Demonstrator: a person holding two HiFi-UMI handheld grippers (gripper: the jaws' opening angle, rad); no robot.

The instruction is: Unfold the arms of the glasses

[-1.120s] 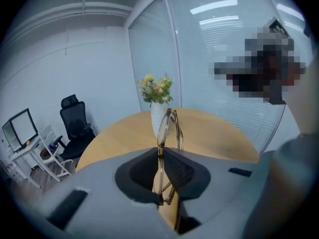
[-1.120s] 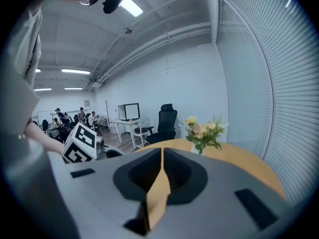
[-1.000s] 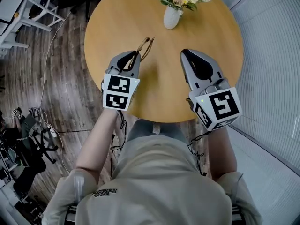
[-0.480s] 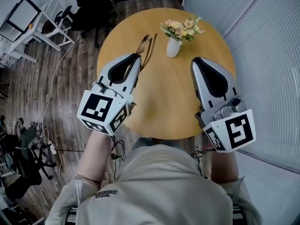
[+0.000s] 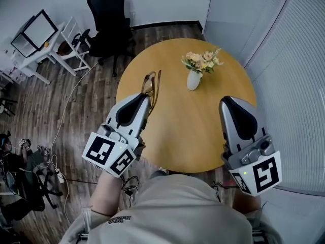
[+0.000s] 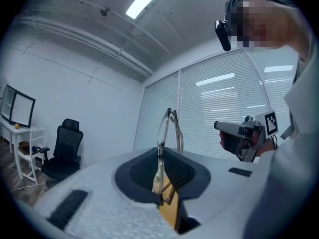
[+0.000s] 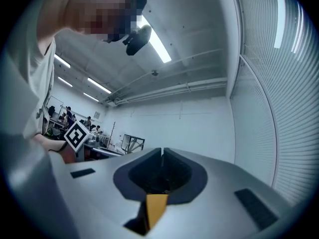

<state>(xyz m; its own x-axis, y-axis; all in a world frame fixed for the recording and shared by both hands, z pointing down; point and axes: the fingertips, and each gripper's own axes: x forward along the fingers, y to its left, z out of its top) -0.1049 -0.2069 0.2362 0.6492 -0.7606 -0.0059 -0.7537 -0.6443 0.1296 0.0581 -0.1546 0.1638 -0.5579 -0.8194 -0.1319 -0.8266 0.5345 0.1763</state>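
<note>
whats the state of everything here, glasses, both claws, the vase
left claw: shut on the glasses
glasses: arms look folded, held up off the table
right claw: shut, nothing in it
vase: upright on the table, flowers in it

1. Round light-wood worktop [image 5: 177,131] at centre of head view; dark plank floor [image 5: 30,111] all around it.
2. Black office chair [image 5: 109,22] at top centre-left, near the white wall [image 5: 167,1].
3. White desk [image 5: 63,50] w/ monitor [image 5: 34,32] in upper left corner.
4. Slatted blinds [image 5: 289,85] fill the right side, top to bottom.
5. Thin cable [image 5: 65,105] trails over floor, left of worktop.
6. Left gripper view: long ceiling strip light [image 6: 144,1] at top, lit; ceiling pale grey.
</note>
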